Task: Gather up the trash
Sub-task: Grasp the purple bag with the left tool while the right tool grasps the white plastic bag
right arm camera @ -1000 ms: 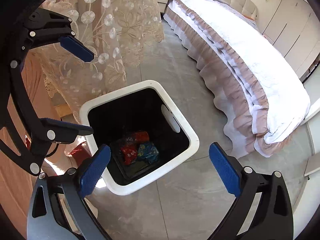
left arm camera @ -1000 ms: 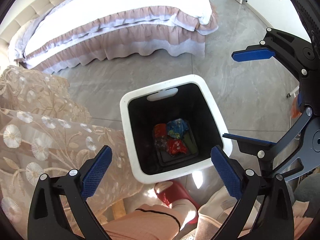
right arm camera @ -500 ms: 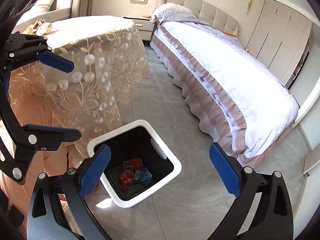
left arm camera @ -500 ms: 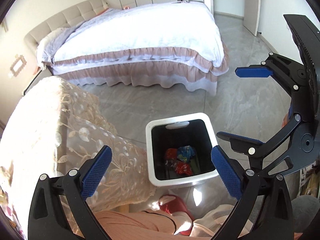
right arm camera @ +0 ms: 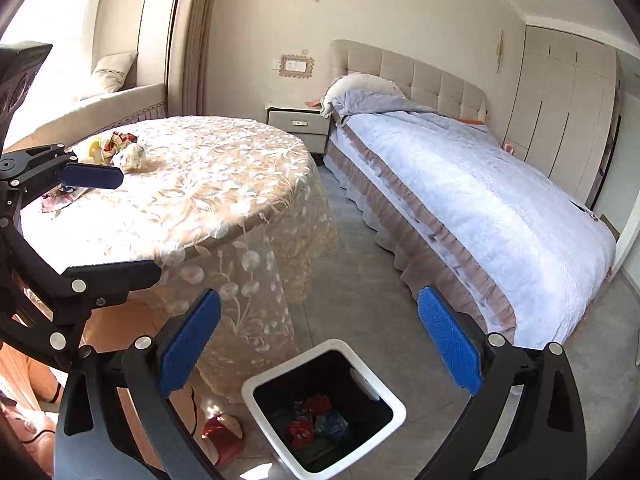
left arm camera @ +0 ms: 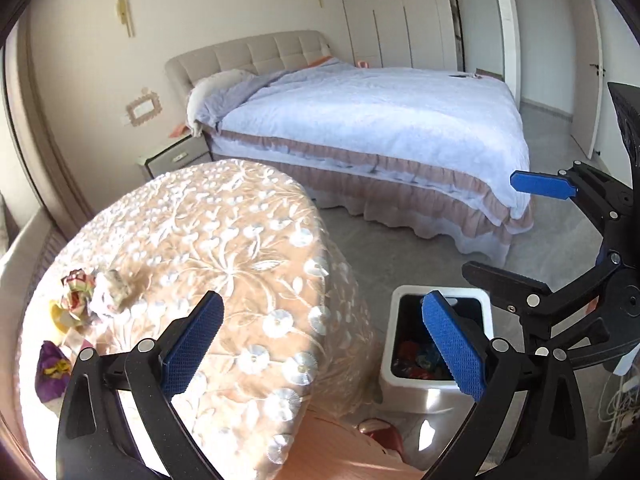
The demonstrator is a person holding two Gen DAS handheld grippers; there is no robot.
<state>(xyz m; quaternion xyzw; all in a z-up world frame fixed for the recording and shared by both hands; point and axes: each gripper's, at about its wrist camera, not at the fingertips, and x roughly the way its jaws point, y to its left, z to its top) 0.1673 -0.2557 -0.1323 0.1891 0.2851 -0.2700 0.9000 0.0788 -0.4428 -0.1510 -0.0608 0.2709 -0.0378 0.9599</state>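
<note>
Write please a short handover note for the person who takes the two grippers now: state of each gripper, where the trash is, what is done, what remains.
Left gripper: open, empty, above the table edge.
Right gripper: open, empty, above the floor near the bin.
White bin stands on the floor beside the round table; several colourful wrappers already lie inside.
Left to do: crumpled wrappers and a purple piece lie on the table's far side. Pick them up and drop them in the bin.
</note>
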